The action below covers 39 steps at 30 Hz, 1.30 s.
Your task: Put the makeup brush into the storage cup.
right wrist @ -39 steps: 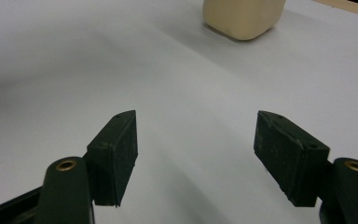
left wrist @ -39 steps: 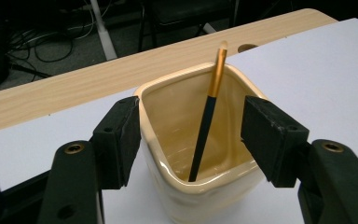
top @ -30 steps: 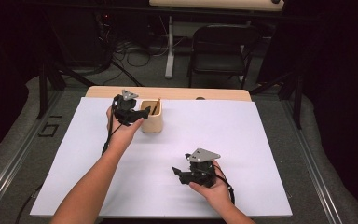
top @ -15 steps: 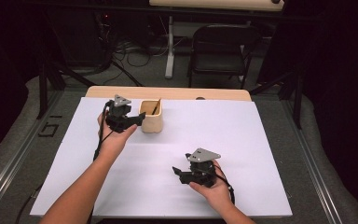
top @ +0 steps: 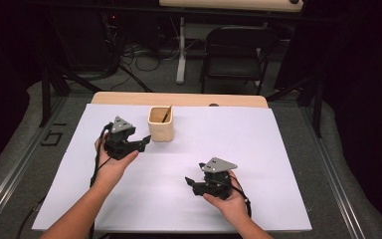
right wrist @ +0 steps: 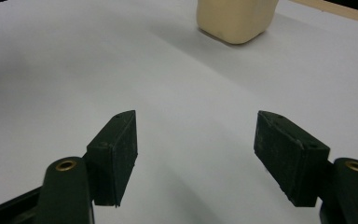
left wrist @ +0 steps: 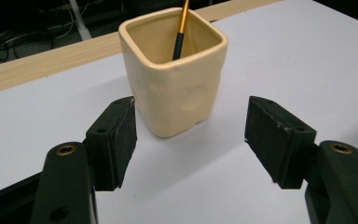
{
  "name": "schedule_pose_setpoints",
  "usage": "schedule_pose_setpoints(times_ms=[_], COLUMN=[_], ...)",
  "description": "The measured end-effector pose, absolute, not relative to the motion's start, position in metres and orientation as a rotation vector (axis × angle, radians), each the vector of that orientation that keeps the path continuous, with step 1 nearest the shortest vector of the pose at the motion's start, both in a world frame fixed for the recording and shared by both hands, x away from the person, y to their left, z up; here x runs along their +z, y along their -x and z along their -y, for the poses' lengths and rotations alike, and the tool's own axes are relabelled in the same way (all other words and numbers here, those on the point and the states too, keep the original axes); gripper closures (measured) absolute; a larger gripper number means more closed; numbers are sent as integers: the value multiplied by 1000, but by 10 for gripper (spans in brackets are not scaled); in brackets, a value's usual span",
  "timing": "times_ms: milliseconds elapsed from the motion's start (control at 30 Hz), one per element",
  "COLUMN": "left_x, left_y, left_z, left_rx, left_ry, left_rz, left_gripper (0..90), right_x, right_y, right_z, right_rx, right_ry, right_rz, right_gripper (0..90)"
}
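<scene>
Now the left gripper (top: 140, 144) hangs just short of the cream cup (top: 160, 124), jaws spread wide with nothing between them, touching nothing. A brush (left wrist: 182, 29) leans inside the cup, which stands toward the far edge of the white sheet (top: 278, 149). A second ago this gripper was up against the cup; it has drawn back. Nearer the person than the cup, the right gripper (top: 191, 182) gapes empty and has not moved.

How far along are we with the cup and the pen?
Done: the pen stands inside the cream cup. In hand: nothing; the left tongs are open and empty, short of the cup, and the right tongs are open over bare white sheet. Left: nothing visibly outstanding.
</scene>
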State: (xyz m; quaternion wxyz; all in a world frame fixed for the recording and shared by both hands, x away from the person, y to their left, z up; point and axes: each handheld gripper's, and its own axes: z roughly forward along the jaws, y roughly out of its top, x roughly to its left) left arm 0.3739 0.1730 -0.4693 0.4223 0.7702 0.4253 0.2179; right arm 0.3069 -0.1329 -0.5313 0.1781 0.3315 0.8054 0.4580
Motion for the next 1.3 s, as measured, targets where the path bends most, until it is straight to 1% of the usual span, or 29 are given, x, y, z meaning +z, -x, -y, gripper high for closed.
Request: schedule_pose_setpoints(times_ms=[667, 1300], left_x=[-499, -513], left_y=[-329, -304], left_z=[-187, -194], left_rx=[494, 472], left_ry=[-1954, -1972], left_rz=[-1025, -990], left_gripper=[344, 345], right_x=[-528, -528], right_y=[-298, -285], right_z=[155, 177], right_rx=[1272, 1245], right_ry=[-956, -971], right_rz=[-2257, -2241], right_gripper=[289, 285])
